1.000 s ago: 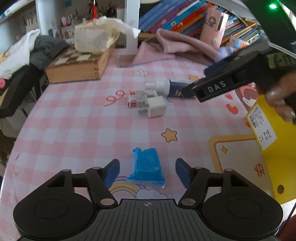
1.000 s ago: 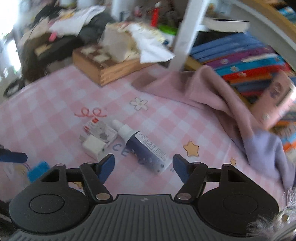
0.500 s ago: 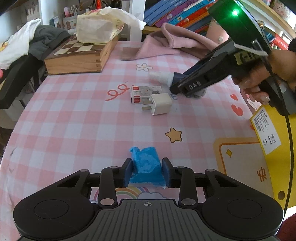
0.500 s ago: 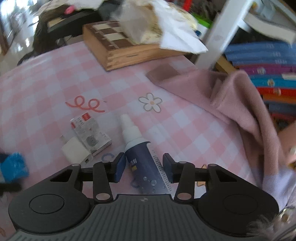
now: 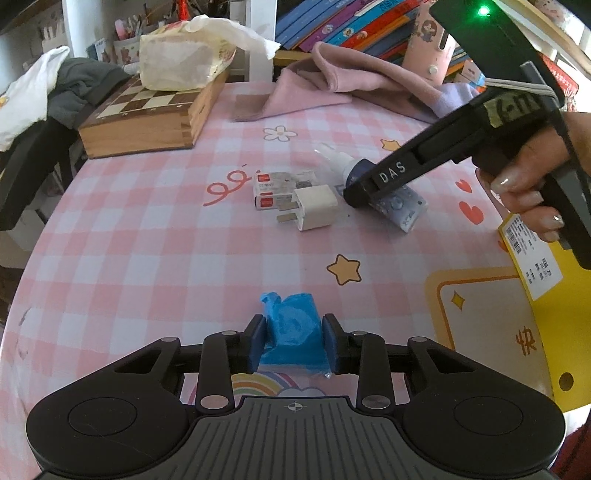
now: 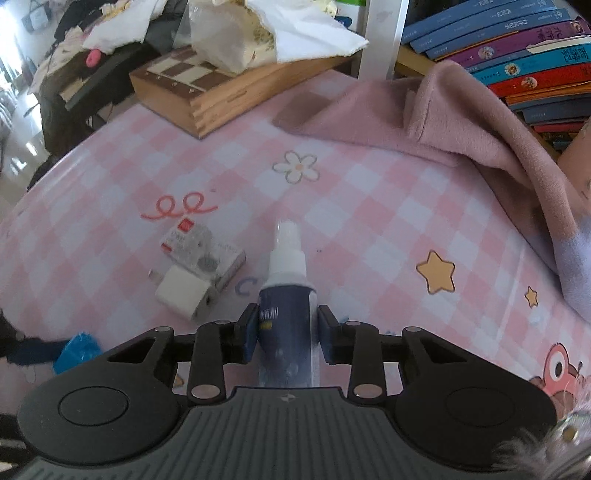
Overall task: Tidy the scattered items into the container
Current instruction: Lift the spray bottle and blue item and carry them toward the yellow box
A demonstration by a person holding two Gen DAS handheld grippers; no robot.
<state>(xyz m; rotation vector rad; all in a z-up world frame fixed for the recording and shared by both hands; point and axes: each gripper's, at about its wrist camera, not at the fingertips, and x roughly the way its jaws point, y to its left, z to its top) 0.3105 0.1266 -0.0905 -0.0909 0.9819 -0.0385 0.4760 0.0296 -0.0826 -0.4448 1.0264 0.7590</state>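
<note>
My left gripper (image 5: 293, 343) is shut on a blue plastic bag roll (image 5: 293, 332) lying on the pink checked table near its front edge. My right gripper (image 6: 286, 338) is shut on a dark blue spray bottle (image 6: 284, 310) with a white cap, lying on the table; it also shows in the left wrist view (image 5: 400, 206). A white charger plug (image 5: 317, 212) and a small red-and-white box (image 5: 284, 188) lie just left of the bottle. A yellow container (image 5: 554, 314) stands at the right edge.
A wooden chess box (image 5: 147, 118) with a tissue pack (image 5: 184, 62) on it stands at the back left. A pink cloth (image 5: 351, 85) lies at the back, in front of stacked books (image 5: 351, 26). Clothes hang off the left edge.
Both grippers went from open to shut: the left closed on the blue bag roll, the right moved down over the spray bottle and closed on it.
</note>
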